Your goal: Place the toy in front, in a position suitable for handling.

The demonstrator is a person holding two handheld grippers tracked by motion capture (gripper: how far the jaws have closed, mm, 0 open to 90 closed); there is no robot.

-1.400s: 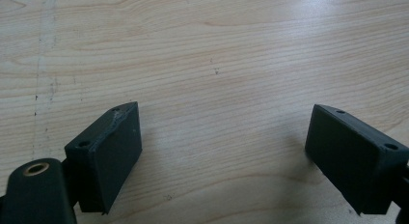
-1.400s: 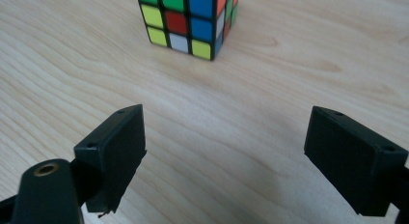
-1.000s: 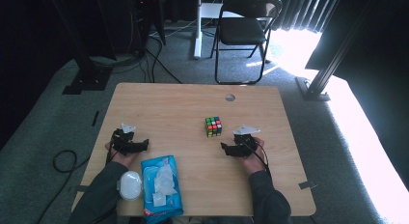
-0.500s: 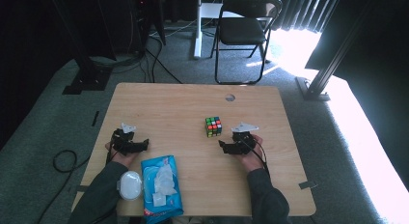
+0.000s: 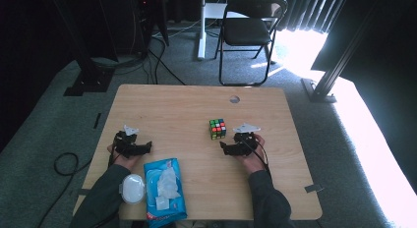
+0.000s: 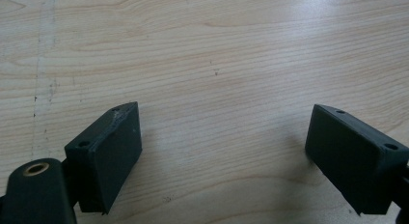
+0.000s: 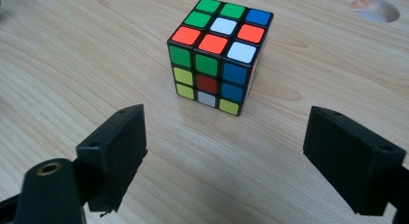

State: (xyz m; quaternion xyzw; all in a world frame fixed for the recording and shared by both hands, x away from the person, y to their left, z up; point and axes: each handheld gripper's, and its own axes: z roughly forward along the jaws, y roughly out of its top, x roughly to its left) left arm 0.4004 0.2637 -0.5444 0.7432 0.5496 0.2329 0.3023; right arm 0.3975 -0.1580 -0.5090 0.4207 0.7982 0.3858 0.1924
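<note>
While its jaws stand wide apart with nothing between them, the right gripper (image 7: 224, 156) faces a scrambled puzzle cube (image 7: 218, 55) just beyond it, right of the wooden table's (image 5: 187, 105) centre, apparently not yet grasped. The left gripper (image 6: 224, 151), jaws equally spread, rests over bare woodgrain near a crinkled blue wipes pack (image 5: 164, 188). The cube is glossy, hard-edged plastic.
</note>
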